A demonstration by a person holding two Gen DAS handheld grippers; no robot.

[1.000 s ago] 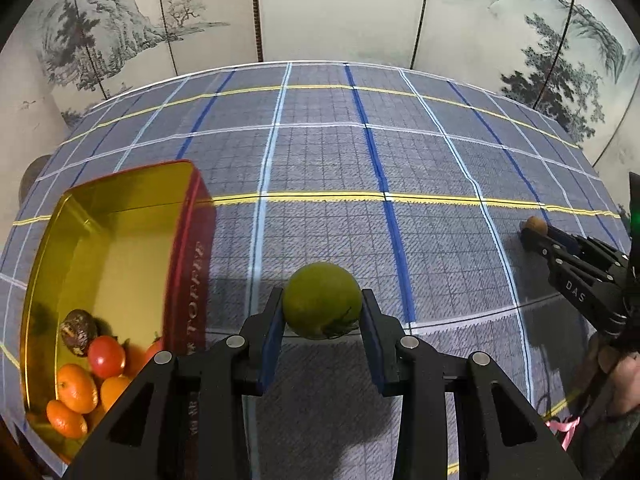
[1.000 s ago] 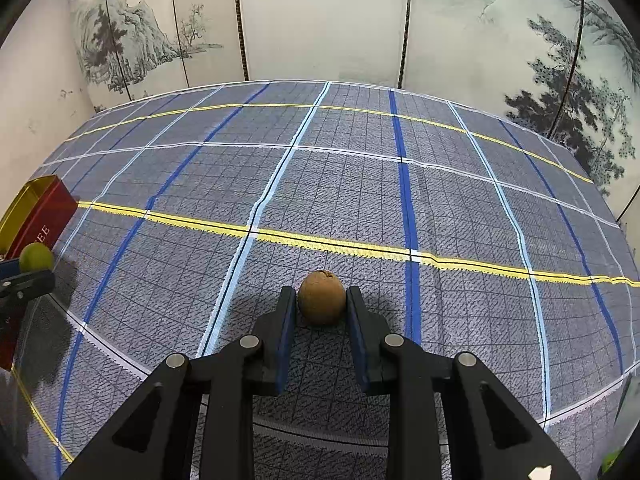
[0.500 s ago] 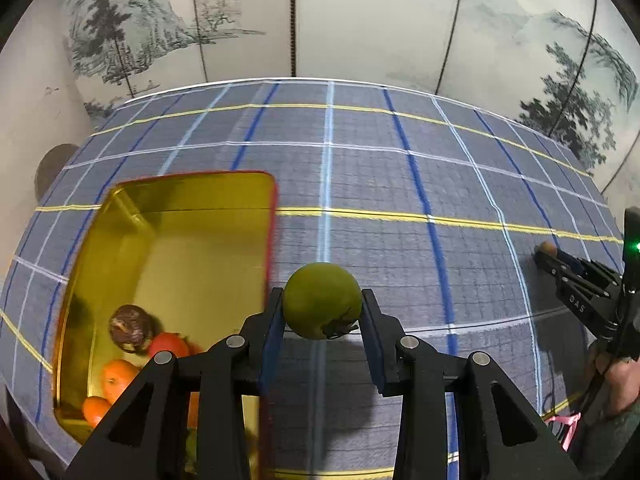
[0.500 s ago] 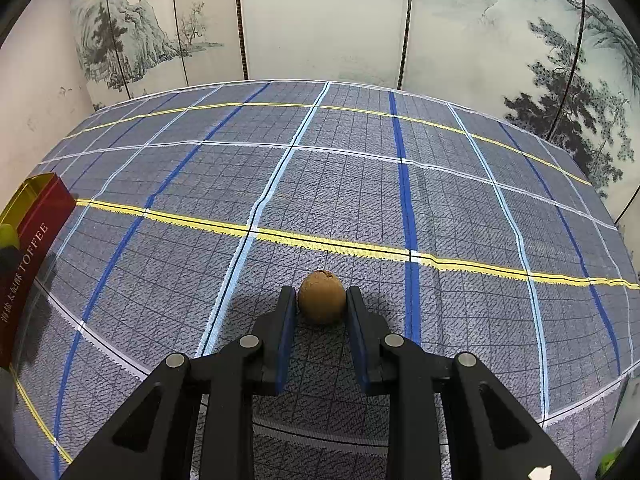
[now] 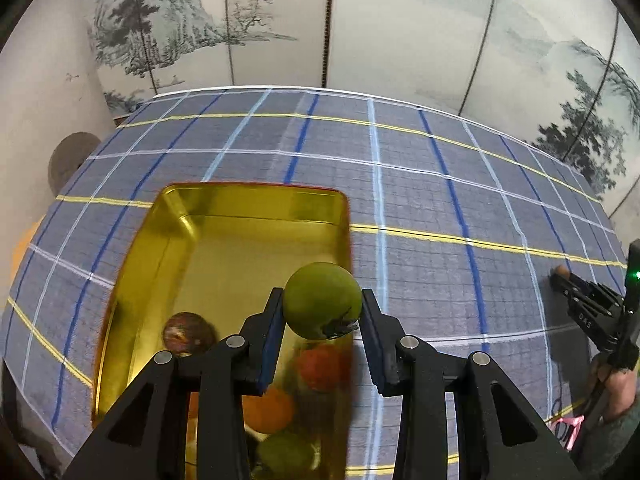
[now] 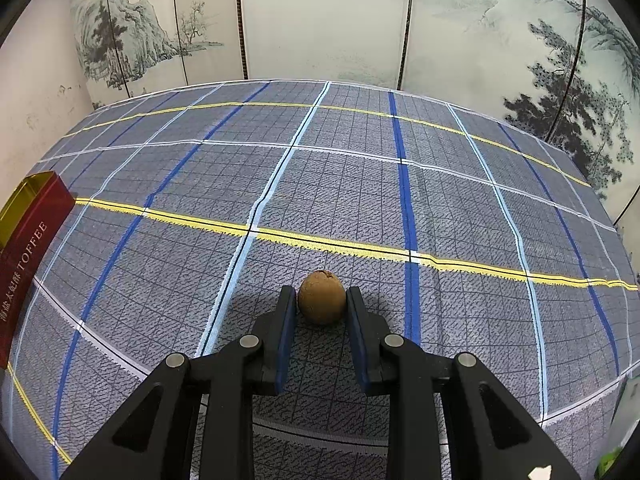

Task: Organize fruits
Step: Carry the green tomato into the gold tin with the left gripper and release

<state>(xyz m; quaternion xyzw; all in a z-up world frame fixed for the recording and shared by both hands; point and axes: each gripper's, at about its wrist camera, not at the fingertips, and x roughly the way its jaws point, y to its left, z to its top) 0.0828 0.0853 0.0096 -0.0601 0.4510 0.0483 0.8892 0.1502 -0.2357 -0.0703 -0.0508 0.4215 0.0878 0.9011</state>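
Observation:
My left gripper is shut on a green round fruit and holds it above the right side of a gold-lined red tin. Inside the tin lie a dark brown fruit, a red fruit, an orange fruit and a green one. My right gripper is shut on a small brown fruit that rests on the cloth. The right gripper also shows at the right edge of the left wrist view.
The table is covered with a grey-blue plaid cloth. The tin's red side marked TOFFEE stands at the far left of the right wrist view. A painted folding screen closes off the back.
My left gripper has carried the green fruit leftward, from beside the tin to above its right side. The right gripper and the brown fruit have not moved.

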